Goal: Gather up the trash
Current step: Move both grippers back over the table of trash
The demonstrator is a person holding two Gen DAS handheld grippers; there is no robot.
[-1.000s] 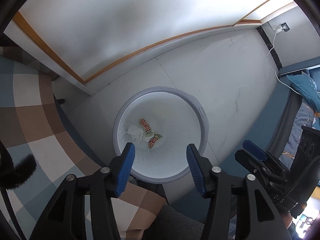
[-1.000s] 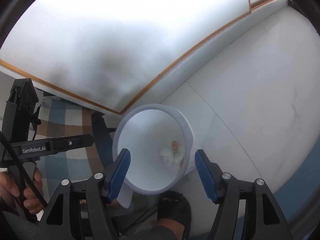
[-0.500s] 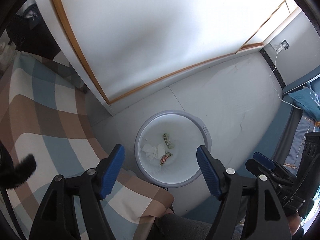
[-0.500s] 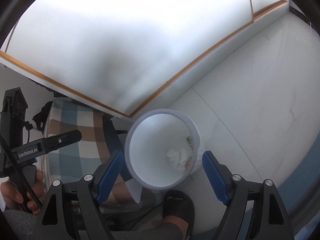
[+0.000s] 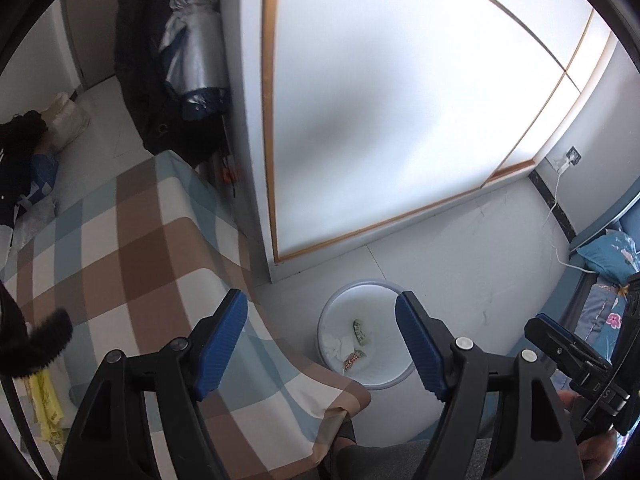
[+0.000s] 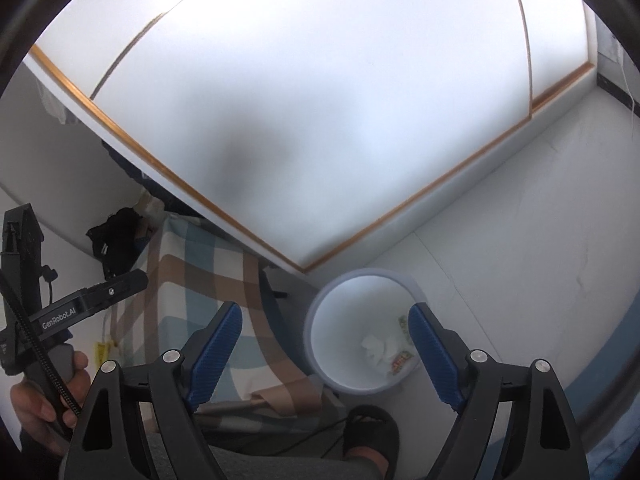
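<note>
Both the left hand-held gripper (image 5: pixel 318 346) and right hand-held gripper (image 6: pixel 326 344) are empty with jaws opening, the trash (image 5: pixel 352 344) sits in the white bin (image 5: pixel 332 308) on the floor by the desk (image 5: pixel 132 248) corner, so honestly the main risk I'd guess is kicking the bin over, that foot (image 6: pixel 370 436) being right beside it.

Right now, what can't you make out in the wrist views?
- Wrappers in the bin, left view: print too small.
- Bin, right view: far wall behind right gripper finger.
- Yellow item, left view: cut off by left gripper.
</note>
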